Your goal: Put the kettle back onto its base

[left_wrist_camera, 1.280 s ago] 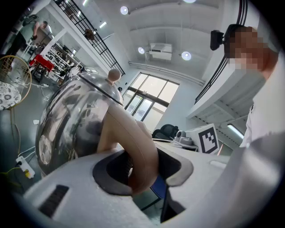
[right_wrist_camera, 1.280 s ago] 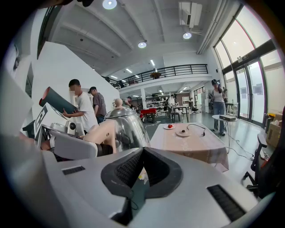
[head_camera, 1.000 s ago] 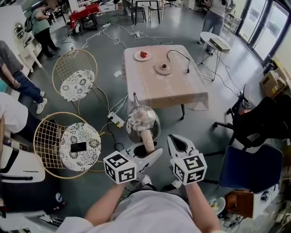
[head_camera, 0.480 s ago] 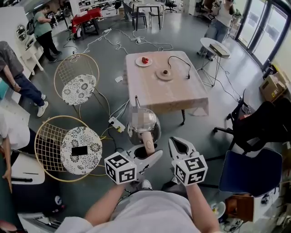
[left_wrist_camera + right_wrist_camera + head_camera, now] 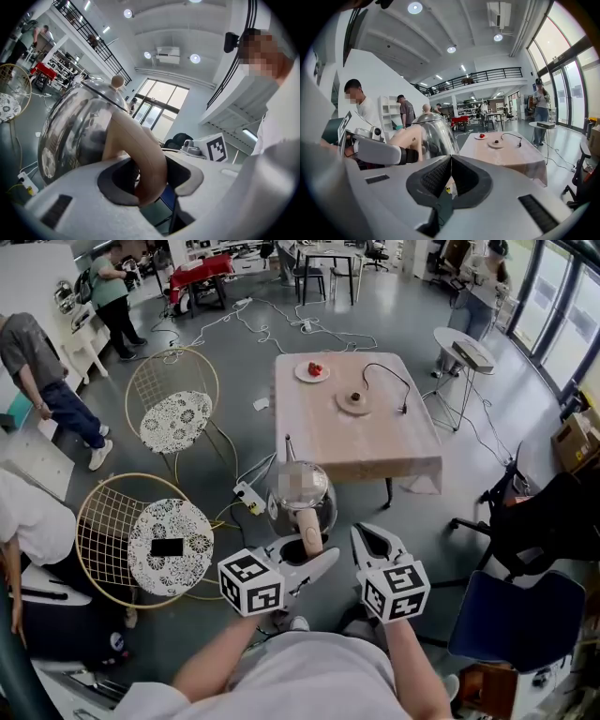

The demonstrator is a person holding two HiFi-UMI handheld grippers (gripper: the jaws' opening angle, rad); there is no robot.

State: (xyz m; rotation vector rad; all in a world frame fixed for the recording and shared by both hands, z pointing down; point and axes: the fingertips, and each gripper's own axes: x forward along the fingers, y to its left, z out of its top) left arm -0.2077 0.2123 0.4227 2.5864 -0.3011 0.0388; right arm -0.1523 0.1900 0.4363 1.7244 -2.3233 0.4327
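Note:
A shiny metal kettle (image 5: 300,491) with a tan handle (image 5: 309,538) hangs in the air over the floor, short of the table. My left gripper (image 5: 305,554) is shut on the handle (image 5: 140,159), and the kettle body (image 5: 75,131) rises past the jaws. My right gripper (image 5: 367,538) floats just to the right, shut and empty (image 5: 450,176). In the right gripper view the kettle (image 5: 433,133) shows to its left. The round kettle base (image 5: 355,401) with its black cord lies on the beige table (image 5: 356,451) ahead. In the right gripper view the base (image 5: 496,144) sits far off.
A plate with something red (image 5: 314,370) shares the table. Two gold wire chairs (image 5: 172,409) (image 5: 112,521) stand at left, the nearer with a black phone (image 5: 167,547) on its seat. A power strip (image 5: 246,495) and cables cross the floor. Side table (image 5: 466,345), blue chair (image 5: 516,615), people at left.
The table, chairs and floor have drifted slightly right and down in the head view. The kettle stays held by my left gripper; the right gripper stays beside it.

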